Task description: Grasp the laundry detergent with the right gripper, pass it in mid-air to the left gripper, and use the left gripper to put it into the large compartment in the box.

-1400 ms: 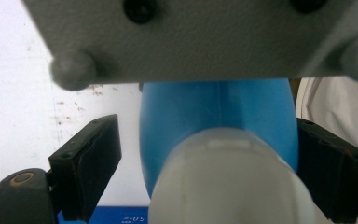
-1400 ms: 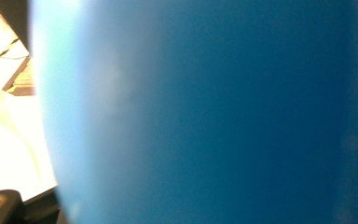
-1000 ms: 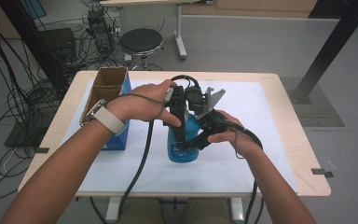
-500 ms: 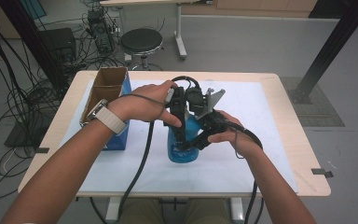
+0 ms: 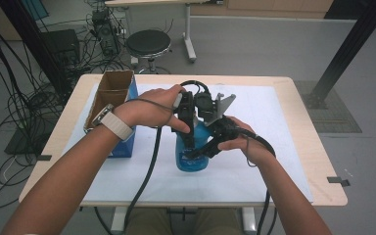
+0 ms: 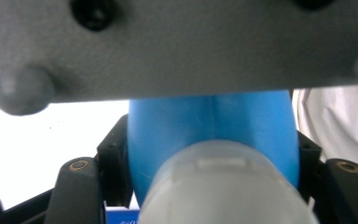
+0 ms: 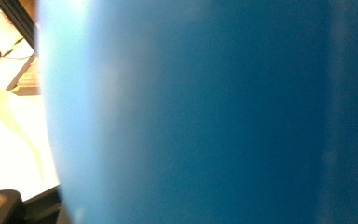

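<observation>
Between the black jaws of the left gripper [image 5: 190, 128] stood a bright blue bottle [image 5: 192, 155] with a pale grey-white cap [image 6: 226, 186]. The right gripper [image 5: 203, 151], also black, pressed against that blue body from the side. Under both lay a white sheet [image 5: 254, 171] over a light wood table [image 5: 318, 161]. Beyond the left gripper sat a blue box [image 5: 112, 117] with a brown cardboard inside.

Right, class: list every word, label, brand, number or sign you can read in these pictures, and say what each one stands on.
None can be read.
Blue bottle: pale marks on its lower front, too small and blurred to read.
Bottle label strip at the bottom of the left gripper view: pale characters on blue, cut off and blurred.
Blue box, its open top cardboard brown: no print legible.
</observation>
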Tool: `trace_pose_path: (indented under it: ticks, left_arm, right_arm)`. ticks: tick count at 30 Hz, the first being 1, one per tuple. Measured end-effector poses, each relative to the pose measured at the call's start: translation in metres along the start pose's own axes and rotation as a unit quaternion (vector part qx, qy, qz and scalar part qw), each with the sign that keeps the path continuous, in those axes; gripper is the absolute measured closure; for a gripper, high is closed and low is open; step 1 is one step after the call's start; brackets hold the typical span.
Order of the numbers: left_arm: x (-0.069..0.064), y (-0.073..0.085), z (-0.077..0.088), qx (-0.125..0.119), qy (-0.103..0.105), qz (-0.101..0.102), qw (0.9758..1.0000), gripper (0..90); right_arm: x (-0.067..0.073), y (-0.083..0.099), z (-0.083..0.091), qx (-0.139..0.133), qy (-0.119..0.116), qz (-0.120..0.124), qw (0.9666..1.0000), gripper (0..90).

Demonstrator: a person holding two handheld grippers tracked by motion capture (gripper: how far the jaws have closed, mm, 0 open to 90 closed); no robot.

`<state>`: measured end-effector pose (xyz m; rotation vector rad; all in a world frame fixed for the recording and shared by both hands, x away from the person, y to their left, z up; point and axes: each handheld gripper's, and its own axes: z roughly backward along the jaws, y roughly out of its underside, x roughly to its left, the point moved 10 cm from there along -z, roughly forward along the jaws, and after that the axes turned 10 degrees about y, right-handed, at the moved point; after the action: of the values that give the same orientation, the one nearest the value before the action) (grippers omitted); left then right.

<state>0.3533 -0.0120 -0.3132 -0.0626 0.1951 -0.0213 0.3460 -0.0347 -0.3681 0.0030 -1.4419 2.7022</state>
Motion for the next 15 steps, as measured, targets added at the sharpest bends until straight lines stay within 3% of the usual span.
trace_pose_path:
  ticks: [11,13,15]
  left_arm:
    - [0.0007,0.0006,-0.0016,-0.001,0.002,-0.002,1.0000,37.2]
    - [0.0009,0.0009,-0.0020,-0.002,0.002,-0.002,1.0000,37.2]
    - [0.0010,0.0015,-0.0021,0.000,0.001,-0.003,1.0000,37.2]
  right_arm:
    - [-0.0004,0.0007,-0.0010,-0.001,0.001,0.000,1.0000,42.8]
    - [-0.0092,0.0035,-0.0031,0.002,0.022,0.028,0.9994,42.8]
    - [-0.0001,0.0015,-0.0017,0.002,0.002,-0.003,1.0000,42.8]
